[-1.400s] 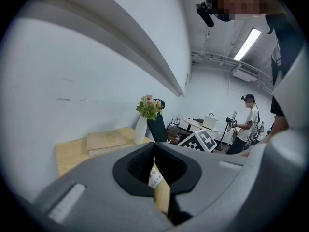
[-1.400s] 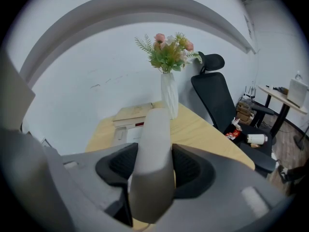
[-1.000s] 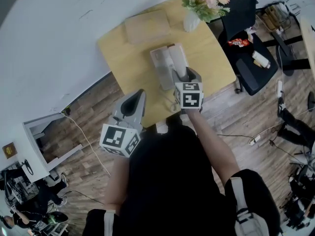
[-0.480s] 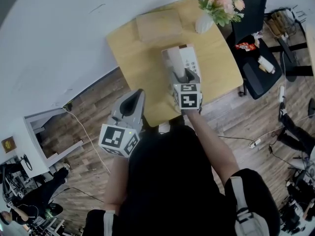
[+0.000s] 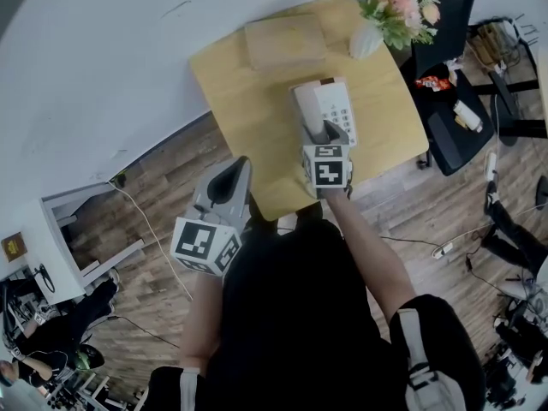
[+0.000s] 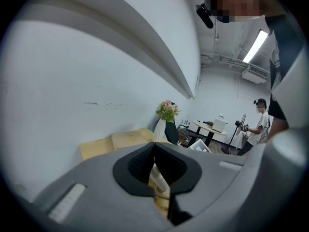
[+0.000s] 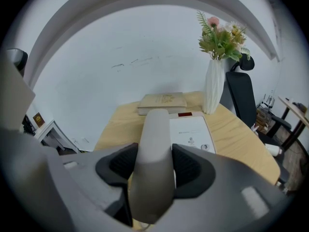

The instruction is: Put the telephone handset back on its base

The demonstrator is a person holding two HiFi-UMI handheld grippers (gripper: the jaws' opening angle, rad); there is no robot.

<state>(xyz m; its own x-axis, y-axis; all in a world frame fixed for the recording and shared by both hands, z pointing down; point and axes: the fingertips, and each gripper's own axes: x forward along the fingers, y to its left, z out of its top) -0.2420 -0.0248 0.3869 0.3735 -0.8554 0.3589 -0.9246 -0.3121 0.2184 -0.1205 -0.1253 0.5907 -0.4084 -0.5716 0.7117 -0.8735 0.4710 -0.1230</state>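
Observation:
My right gripper (image 7: 154, 164) is shut on the pale grey telephone handset (image 7: 154, 127), with a black pad pressed on each side. The handset points away from me and lies along the left side of the white phone base (image 7: 192, 135); the keypad shows to its right. I cannot tell whether it touches the base. From the head view, the right gripper (image 5: 324, 132) holds the handset (image 5: 306, 110) over the base (image 5: 336, 104) on the wooden table (image 5: 248, 118). My left gripper (image 5: 233, 171) hangs off the table's near-left edge, its jaws (image 6: 155, 164) together on nothing.
A tan book (image 5: 285, 39) lies at the table's far side. A white vase of flowers (image 5: 377, 26) stands at the far right corner. A black office chair (image 5: 454, 122) is to the right. A person (image 6: 260, 124) stands far back in the room.
The right gripper has carried the handset from the base's right half over to its left side. The head view has shifted, so the table sits further right. The left gripper has not moved.

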